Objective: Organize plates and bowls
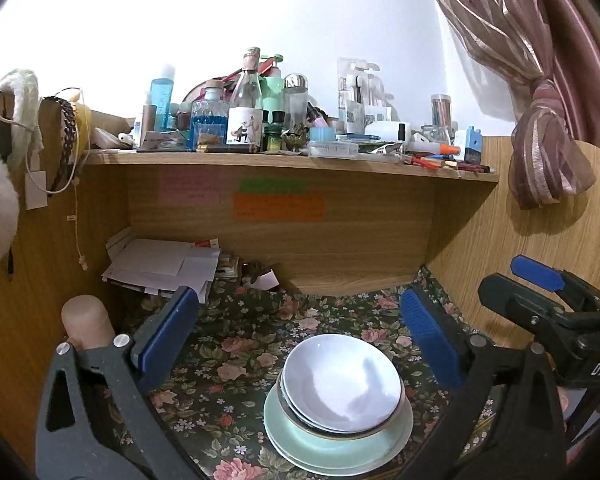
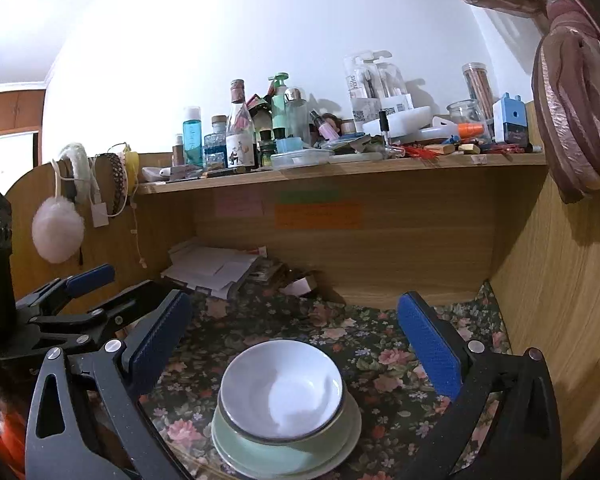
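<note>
A stack of white bowls [image 1: 342, 384] sits on pale green plates [image 1: 336, 450] on the floral tablecloth [image 1: 228, 364]. The same bowls [image 2: 282, 390] and green plates [image 2: 288, 454] show in the right wrist view. My left gripper [image 1: 298, 338] is open and empty, hovering just behind the stack. My right gripper [image 2: 294, 346] is open and empty, jaws spread either side of the stack. The right gripper [image 1: 548, 300] shows at right in the left wrist view; the left gripper [image 2: 88, 296] shows at left in the right wrist view.
A wooden shelf [image 1: 292, 164] above is crowded with bottles [image 1: 244, 112] and stationery. A pile of papers [image 1: 164, 266] lies at the back left. A pale rounded object [image 1: 86, 322] stands at left. Wooden side walls [image 2: 560, 300] close in the desk.
</note>
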Action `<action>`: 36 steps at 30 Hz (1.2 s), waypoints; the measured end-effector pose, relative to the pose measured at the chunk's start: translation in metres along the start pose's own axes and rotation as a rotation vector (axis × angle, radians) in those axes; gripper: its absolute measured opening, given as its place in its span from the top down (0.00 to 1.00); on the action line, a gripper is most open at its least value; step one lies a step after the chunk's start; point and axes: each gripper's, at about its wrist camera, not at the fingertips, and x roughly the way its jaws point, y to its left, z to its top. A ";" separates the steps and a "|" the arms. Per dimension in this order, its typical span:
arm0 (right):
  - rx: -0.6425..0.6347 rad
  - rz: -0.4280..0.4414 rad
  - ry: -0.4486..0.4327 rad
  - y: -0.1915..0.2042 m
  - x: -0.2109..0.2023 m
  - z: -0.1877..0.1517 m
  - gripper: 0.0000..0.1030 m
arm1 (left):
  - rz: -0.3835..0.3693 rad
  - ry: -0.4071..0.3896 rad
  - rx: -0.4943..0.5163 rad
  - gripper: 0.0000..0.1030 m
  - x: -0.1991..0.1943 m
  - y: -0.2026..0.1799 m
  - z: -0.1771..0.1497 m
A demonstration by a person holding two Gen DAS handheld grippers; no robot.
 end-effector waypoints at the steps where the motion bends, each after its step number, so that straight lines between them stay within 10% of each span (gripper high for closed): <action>1: 0.001 0.000 0.000 0.000 -0.001 -0.001 0.00 | 0.001 -0.002 0.002 0.00 -0.001 0.000 -0.001; 36: 0.027 0.020 0.016 0.000 0.001 -0.006 0.00 | -0.013 -0.018 0.022 0.00 -0.003 -0.007 -0.003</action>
